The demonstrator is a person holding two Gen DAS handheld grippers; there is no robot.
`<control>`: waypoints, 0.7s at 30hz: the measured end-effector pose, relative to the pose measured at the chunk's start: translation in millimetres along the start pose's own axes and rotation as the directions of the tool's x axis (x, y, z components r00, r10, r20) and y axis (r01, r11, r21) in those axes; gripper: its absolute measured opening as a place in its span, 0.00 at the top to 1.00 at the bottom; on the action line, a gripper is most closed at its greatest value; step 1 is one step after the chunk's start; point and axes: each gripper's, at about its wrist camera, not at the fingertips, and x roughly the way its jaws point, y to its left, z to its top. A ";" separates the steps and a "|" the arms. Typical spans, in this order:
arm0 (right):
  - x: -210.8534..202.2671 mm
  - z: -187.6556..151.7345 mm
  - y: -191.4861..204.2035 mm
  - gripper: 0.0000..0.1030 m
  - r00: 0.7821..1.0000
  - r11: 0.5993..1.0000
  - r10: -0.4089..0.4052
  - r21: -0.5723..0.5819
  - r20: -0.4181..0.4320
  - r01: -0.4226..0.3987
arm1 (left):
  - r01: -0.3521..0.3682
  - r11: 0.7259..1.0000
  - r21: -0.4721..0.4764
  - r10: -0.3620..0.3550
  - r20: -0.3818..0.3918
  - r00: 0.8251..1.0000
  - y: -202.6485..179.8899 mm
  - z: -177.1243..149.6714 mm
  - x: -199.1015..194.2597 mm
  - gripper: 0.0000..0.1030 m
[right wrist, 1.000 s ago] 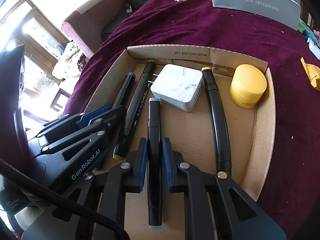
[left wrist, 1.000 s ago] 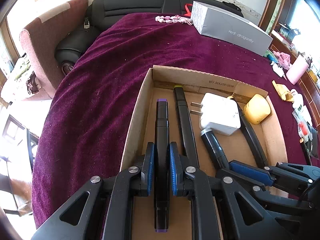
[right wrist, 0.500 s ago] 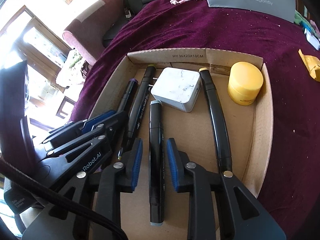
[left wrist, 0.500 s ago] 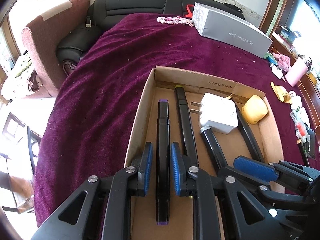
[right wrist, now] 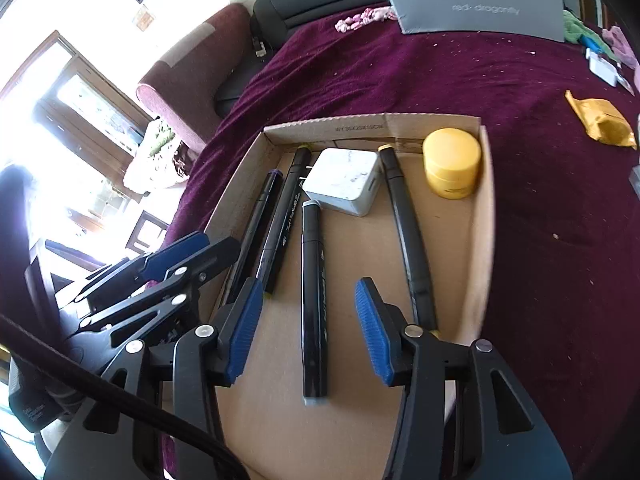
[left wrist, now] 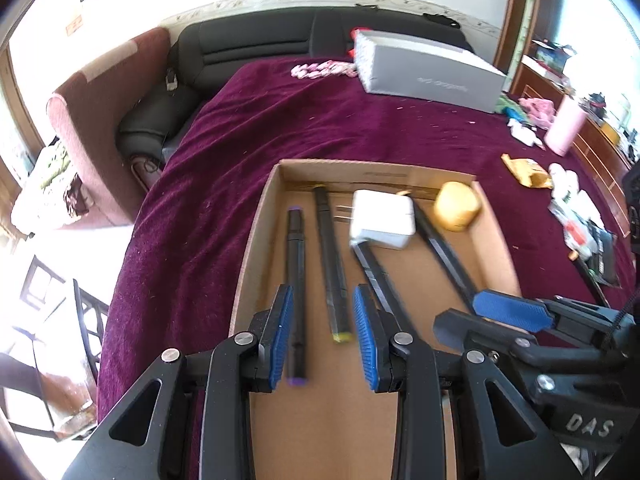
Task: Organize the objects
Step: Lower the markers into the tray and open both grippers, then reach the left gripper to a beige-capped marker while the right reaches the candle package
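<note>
1. Both grippers have let go of their markers and lifted back from the box (left wrist: 256, 240).
2. Left gripper (left wrist: 323, 336): jaws opening, purple marker (left wrist: 295, 292) lying free on the box floor.
3. Right gripper (right wrist: 308, 326): jaws opening, grey marker (right wrist: 314, 300) free, touching the charger (right wrist: 344, 186).

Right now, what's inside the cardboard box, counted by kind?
Black markers: 4
White charger plug: 1
Yellow jar: 1
Total in the cardboard box: 6
</note>
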 end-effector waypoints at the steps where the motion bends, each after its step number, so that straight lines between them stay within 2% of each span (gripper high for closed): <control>1: -4.5 -1.6 -1.9 0.52 1.000 1.000 0.003 0.003 0.006 -0.003 | 0.004 1.000 0.009 -0.005 0.008 1.000 -5.4 -1.2 -5.5 0.70; 4: -24.3 -12.0 -14.7 0.52 0.999 1.000 0.004 0.014 0.035 -0.005 | 0.022 0.999 0.039 -0.023 0.036 0.999 -24.2 -5.8 -20.6 0.65; 8: -49.7 -22.5 -38.6 0.48 0.997 0.999 -0.012 0.041 0.078 0.008 | 0.054 0.995 0.083 -0.059 0.060 0.996 -57.3 -11.1 -36.1 0.65; 15: -99.4 -36.6 -99.8 0.48 0.985 0.989 -0.061 0.142 0.159 0.038 | 0.081 0.979 0.186 -0.097 0.076 0.992 -127.8 -20.3 -49.6 0.65; 21: -138.2 -46.1 -159.5 0.47 0.968 0.973 -0.112 0.223 0.224 0.061 | 0.177 0.969 0.170 -0.184 0.023 0.983 -173.7 -29.5 -37.2 0.65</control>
